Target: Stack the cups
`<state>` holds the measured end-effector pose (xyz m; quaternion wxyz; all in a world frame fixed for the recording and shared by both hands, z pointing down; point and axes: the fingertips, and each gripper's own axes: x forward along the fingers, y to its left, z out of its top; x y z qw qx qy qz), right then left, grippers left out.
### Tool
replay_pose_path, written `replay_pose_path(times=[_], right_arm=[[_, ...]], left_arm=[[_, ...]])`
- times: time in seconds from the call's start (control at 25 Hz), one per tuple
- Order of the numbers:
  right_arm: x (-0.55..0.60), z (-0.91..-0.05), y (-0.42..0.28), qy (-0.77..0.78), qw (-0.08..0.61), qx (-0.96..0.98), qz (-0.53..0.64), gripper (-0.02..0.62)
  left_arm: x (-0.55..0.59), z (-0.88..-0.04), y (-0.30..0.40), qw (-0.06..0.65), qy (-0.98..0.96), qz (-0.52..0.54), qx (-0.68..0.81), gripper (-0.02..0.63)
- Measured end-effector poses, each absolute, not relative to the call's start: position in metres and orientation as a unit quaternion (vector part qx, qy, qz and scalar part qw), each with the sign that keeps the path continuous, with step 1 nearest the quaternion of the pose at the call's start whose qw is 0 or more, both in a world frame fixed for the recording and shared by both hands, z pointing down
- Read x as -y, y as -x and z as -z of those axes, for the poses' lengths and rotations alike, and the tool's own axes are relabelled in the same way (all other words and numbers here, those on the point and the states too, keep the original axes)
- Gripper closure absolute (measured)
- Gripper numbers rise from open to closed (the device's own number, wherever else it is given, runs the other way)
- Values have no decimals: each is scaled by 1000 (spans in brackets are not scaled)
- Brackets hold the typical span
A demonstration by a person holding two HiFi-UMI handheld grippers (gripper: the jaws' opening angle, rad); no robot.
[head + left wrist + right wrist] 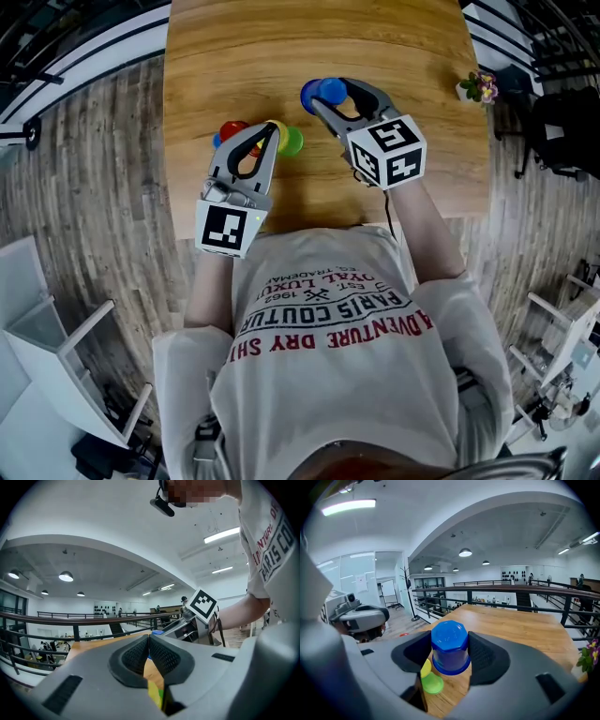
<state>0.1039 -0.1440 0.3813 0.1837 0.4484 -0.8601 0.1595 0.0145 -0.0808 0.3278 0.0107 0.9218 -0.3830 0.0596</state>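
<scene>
My right gripper (325,94) is shut on an upside-down blue cup (324,91), held above the wooden table (328,37). In the right gripper view the blue cup (450,645) sits between both pads. Below it on the table lie a yellow cup (425,668) and a green cup (432,684). My left gripper (272,132) is shut with nothing in it, its tips over the yellow cup (278,130) beside the green cup (293,141). A red cup (232,130) stands left of them, with a bit of another blue one behind it. The left gripper view shows the closed jaws (149,638) with yellow and green under them.
A small flower pot (480,87) stands at the table's right edge. The table's near edge runs just in front of the person's shirt. White shelving (56,347) stands on the floor at the left, and a railing runs beyond the table's far end.
</scene>
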Motion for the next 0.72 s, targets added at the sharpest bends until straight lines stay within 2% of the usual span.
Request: replay_pose_path(times=[0.72], right_arm=[[113, -388, 21, -359, 262, 884, -145, 337]], left_arm=[[70, -344, 96, 13, -906, -68, 419, 589]])
